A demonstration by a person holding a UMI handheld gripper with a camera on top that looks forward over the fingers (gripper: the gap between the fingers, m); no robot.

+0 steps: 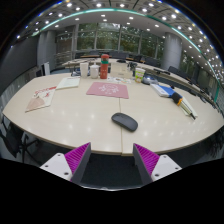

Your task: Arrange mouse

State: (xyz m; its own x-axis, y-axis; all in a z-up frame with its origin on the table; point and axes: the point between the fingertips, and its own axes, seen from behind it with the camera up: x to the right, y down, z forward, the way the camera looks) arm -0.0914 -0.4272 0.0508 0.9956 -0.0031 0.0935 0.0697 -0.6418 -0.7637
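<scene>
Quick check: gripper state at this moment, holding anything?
Gripper: open, holding nothing. The mouse lies on the table, ahead of the fingers and untouched.

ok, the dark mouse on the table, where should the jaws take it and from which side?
Probably across its narrow middle, one jaw on each long side, coming down from above. The mouse lies flat and low on the table, its long axis running across the view, so the gripper likely needs a turn first. Its jaws stand open, short of the mouse, with nothing between them.
</scene>
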